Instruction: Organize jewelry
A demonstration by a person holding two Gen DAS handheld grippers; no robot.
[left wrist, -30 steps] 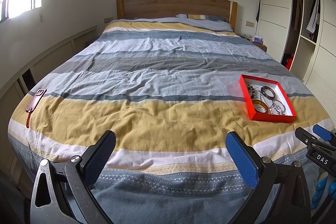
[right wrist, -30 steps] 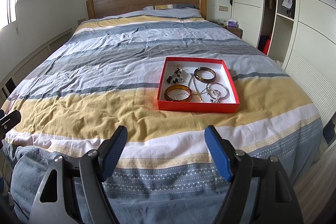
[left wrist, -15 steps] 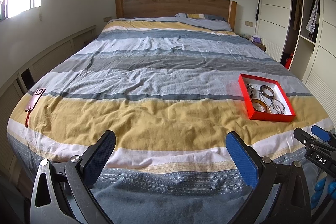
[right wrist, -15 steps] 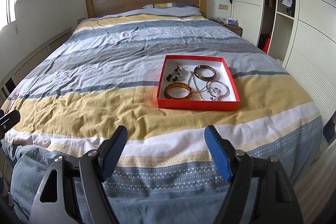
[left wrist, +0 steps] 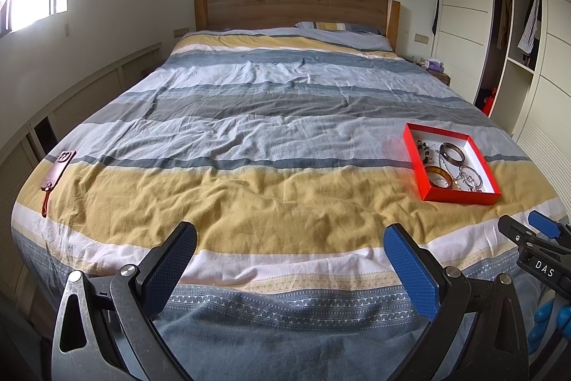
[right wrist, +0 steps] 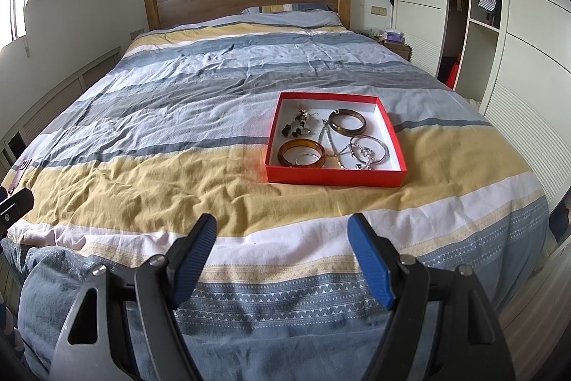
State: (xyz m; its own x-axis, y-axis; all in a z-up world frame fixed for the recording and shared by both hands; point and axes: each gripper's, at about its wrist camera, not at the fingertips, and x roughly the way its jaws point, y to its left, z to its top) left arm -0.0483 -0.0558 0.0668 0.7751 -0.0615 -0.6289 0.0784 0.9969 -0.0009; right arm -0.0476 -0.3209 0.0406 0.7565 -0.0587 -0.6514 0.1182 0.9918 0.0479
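Note:
A shallow red box (right wrist: 333, 174) (left wrist: 460, 196) lies on the striped bedspread, right of centre. Inside it are an amber bangle (right wrist: 301, 153), a dark brown bangle (right wrist: 347, 121), a silver bangle (right wrist: 369, 147) tangled with a silver chain (right wrist: 330, 140), and dark beaded earrings (right wrist: 296, 125). My right gripper (right wrist: 282, 234) hangs open over the foot of the bed, short of the box, with nothing between its fingers. My left gripper (left wrist: 291, 240) is open too, further left, empty. The right gripper's tip (left wrist: 535, 231) shows at the right edge of the left wrist view.
A phone in a brown case with a strap (left wrist: 59, 168) lies near the bed's left edge. A wooden headboard (left wrist: 296, 9) and pillow stand at the far end. A white wardrobe (right wrist: 506, 24) runs along the right side, and low cabinets along the left wall.

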